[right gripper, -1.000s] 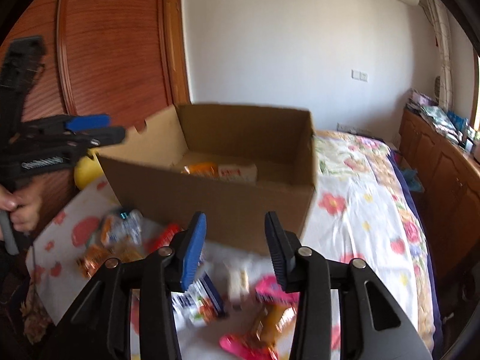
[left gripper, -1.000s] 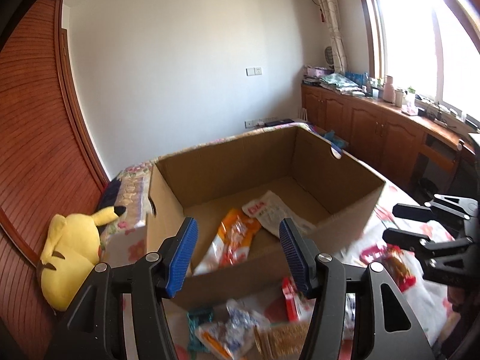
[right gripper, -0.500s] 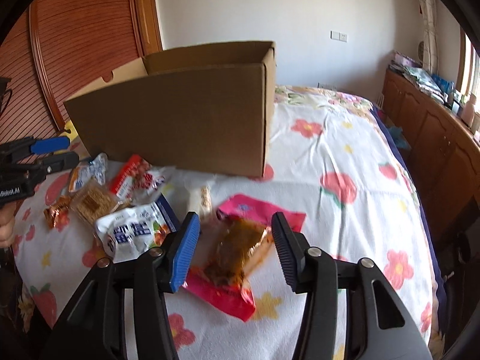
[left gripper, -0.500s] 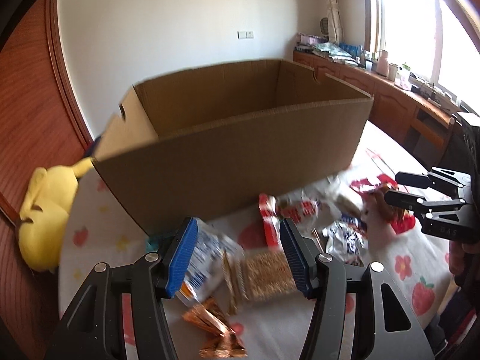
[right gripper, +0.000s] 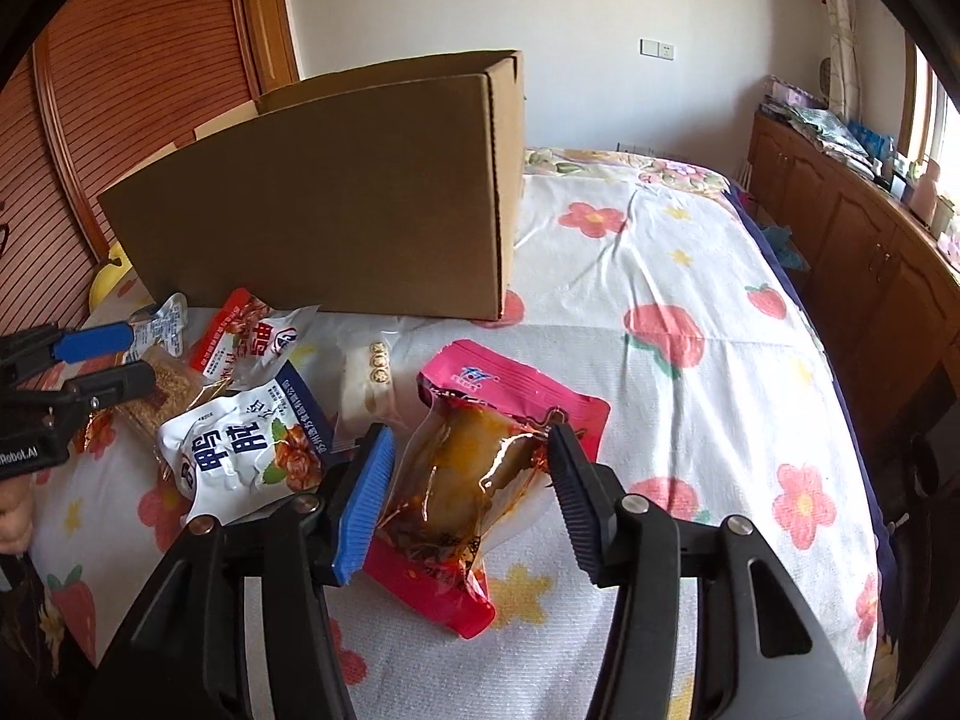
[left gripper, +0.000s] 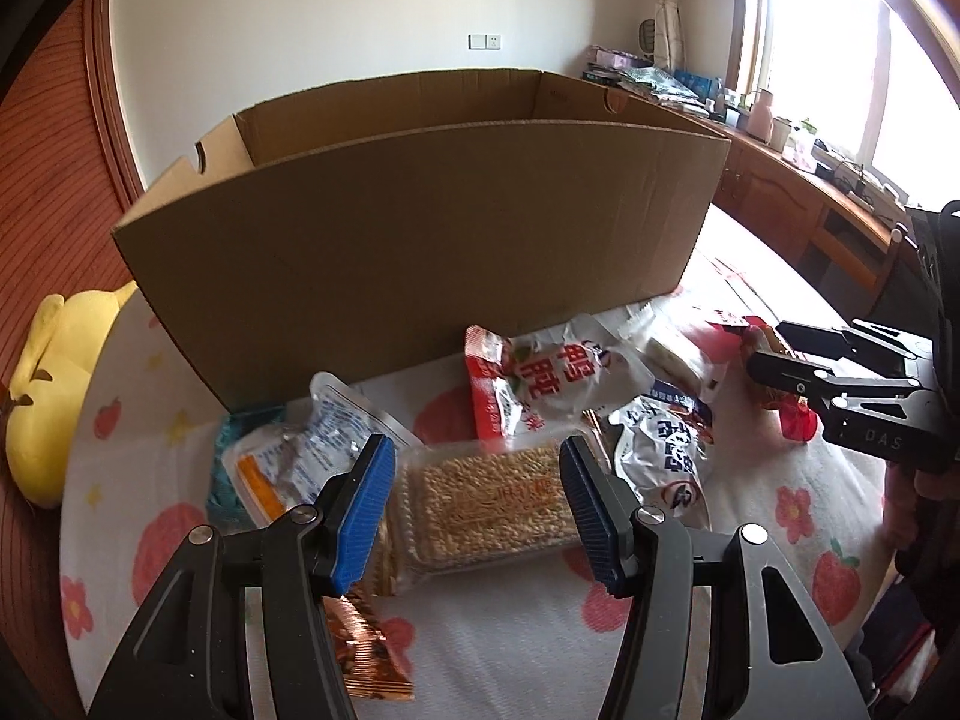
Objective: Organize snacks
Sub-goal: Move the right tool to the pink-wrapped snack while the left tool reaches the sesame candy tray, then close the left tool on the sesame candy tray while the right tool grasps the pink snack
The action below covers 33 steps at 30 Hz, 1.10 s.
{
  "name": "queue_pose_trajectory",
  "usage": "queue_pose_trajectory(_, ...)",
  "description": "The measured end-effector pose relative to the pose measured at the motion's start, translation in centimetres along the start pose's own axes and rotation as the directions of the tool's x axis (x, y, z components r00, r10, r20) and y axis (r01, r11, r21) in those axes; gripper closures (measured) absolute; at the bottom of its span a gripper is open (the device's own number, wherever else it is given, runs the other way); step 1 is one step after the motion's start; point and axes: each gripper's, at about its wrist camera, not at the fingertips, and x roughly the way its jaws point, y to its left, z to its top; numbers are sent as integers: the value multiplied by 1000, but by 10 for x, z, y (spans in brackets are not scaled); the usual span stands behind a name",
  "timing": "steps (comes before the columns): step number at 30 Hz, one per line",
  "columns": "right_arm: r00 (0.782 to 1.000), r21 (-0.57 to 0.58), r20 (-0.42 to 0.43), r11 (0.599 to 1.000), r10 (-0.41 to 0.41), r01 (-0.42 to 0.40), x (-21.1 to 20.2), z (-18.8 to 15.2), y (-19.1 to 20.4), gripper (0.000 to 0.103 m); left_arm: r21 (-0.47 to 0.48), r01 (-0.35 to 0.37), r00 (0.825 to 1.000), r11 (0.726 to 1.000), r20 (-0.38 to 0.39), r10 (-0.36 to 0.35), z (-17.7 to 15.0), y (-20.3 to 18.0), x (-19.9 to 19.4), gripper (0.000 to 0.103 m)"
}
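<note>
Two hand-held grippers hang over a scatter of snack packets on a flower-printed bedspread [right gripper: 690,276], both with jaws spread wide and nothing between the pads. From the left wrist camera, the left gripper [left gripper: 477,507] frames a clear pack of grain bars [left gripper: 489,501] at the centre of the view, with a copper-foil packet [left gripper: 366,642] at 7 o'clock, a clear pouch with blue print [left gripper: 312,456] at 10 o'clock and a red-and-white packet [left gripper: 540,384] at 12 o'clock. From the right wrist camera, the right gripper [right gripper: 468,501] straddles a glossy pouch of reddish sauce [right gripper: 474,480] that lies on a pink packet [right gripper: 510,387], with a white-and-blue packet [right gripper: 246,450] at 9 o'clock and a pale wrapped cake [right gripper: 369,387] at 11 o'clock. An open cardboard box [right gripper: 336,192] stands at 12 o'clock behind the pile, its near wall tall; what it holds cannot be seen from here. The risks appear plain: the sauce pouch is slick and soft, so a pinch on its bulge may squirt it free or drag the pink packet along, and a hard squeeze could burst a seam. The grain bars look brittle and might crack under pressure. Overlapping wrappers invite a double pick, and a low carry could snag the box rim. A yellow plush toy [left gripper: 54,396] sits at 9 o'clock, off the working area.
</note>
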Motion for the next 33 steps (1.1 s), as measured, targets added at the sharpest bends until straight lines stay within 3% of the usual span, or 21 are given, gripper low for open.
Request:
queue_pose_trajectory(10, 1000, 16, 3, 1000, -10, 10, -3, -4, -3, 46, 2, -24, 1000, 1000, -16, 24, 0, -12, 14, 32)
queue_pose_trajectory(13, 999, -5, 9, 999, -41, 41, -2, -7, -1, 35, -3, -42, 999, 999, -12, 42, 1, -10, 17, 26)
queue_pose_trajectory(18, 1000, 25, 9, 999, -23, 23, -2, -9, -6, 34, -43, -27, 999, 999, -24, 26, -4, -12, 25, 17)
queue_pose_trajectory(33, 1000, 54, 1, 999, 5, -5, 1, -10, -13, 33, -75, 11, 999, 997, -41, -14, 5, -15, 24, 16)
